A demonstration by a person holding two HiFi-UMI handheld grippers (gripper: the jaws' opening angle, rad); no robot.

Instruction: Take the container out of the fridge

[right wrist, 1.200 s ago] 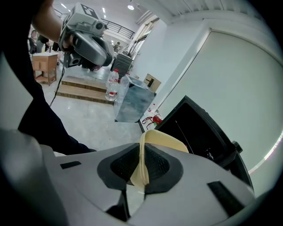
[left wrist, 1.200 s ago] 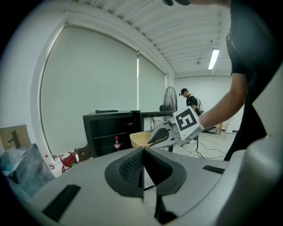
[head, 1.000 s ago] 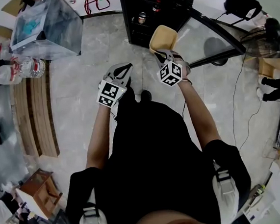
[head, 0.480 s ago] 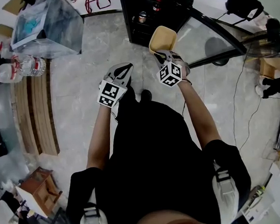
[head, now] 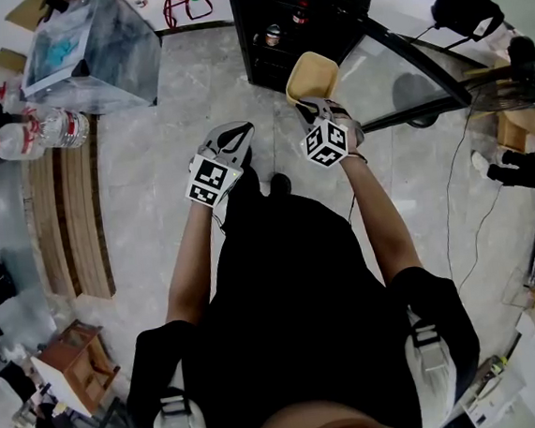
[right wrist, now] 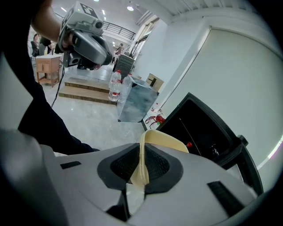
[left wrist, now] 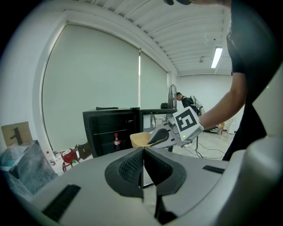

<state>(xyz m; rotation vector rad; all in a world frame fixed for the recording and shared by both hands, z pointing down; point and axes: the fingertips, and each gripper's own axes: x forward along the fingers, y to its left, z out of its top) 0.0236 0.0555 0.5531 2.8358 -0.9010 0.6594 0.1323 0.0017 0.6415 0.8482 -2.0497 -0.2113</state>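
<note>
Holding still as before; pinching the container point(head: 311, 74) by its rim in right claw point(right wrist: 140, 165); keeping left claw point(left wrist: 142, 165) pressed together. Seeming light, stiff.

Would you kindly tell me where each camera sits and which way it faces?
Head view: on the head, facing steeply down; shows torso, arms, left gripper, right gripper.
Left gripper view: over shut, empty jaws, facing the fridge; shows the right forearm.
Right gripper view: over jaws shut on the container, facing the open fridge; shows the left gripper.
Shared: both gripper views show the fridge and container.
</note>
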